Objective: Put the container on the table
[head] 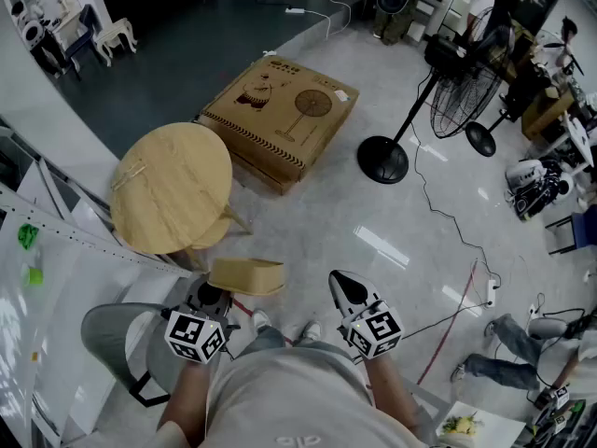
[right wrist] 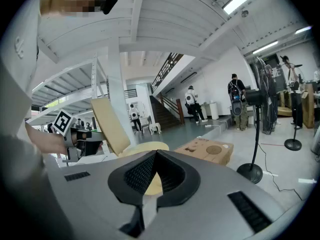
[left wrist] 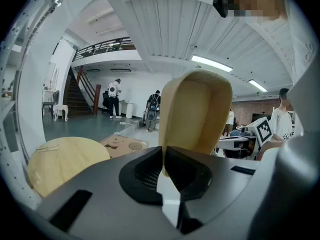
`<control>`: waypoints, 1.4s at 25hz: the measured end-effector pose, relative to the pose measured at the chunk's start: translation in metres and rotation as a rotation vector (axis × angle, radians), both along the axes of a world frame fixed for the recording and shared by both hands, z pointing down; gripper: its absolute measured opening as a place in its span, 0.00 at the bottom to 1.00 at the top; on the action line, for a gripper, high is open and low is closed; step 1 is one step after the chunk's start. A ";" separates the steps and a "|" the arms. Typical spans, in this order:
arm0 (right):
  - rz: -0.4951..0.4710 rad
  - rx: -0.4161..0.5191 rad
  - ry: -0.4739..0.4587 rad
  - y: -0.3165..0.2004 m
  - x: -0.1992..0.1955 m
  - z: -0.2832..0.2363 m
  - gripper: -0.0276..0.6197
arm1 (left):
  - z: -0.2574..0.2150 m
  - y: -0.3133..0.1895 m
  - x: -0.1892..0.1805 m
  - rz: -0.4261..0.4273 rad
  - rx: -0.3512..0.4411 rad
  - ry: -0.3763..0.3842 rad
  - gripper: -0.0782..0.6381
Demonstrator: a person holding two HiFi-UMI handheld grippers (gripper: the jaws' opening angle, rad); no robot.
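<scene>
Your left gripper (head: 216, 295) has its jaws pinched tight on the edge of the tan container (head: 247, 275) and holds it in the air, close to the near edge of the round wooden table (head: 173, 187) but not on it. Your right gripper (head: 343, 286) sits alongside, jaws closed together on nothing. A cardboard box (head: 280, 119) lies on the floor beyond the table.

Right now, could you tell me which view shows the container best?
The left gripper view: the container fills the centre, clamped at its edge by the left gripper. The head view shows it small from above; the right gripper view, tilted at left.
</scene>
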State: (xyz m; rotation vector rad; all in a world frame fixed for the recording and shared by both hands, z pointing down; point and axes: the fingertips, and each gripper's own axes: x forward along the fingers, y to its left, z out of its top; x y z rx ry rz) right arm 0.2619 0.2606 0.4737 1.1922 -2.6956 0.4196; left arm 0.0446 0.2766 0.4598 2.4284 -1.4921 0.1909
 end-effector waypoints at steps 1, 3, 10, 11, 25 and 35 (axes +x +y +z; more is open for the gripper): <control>-0.003 -0.003 0.002 -0.001 -0.004 -0.003 0.08 | -0.002 0.001 -0.003 -0.005 0.001 0.007 0.14; -0.009 -0.003 0.007 -0.003 -0.012 -0.009 0.08 | -0.004 0.003 -0.010 -0.014 -0.001 0.018 0.14; -0.004 0.027 0.048 -0.009 -0.070 -0.021 0.08 | 0.001 -0.008 -0.069 -0.010 0.007 0.083 0.14; 0.000 0.028 0.042 -0.009 -0.079 -0.022 0.08 | 0.002 -0.009 -0.078 -0.004 0.011 0.089 0.14; -0.002 0.024 0.045 -0.056 -0.137 -0.003 0.08 | 0.044 -0.049 -0.125 0.002 -0.042 0.111 0.14; -0.162 0.009 0.031 -0.206 -0.157 0.010 0.08 | 0.056 -0.161 -0.152 -0.167 -0.082 0.074 0.15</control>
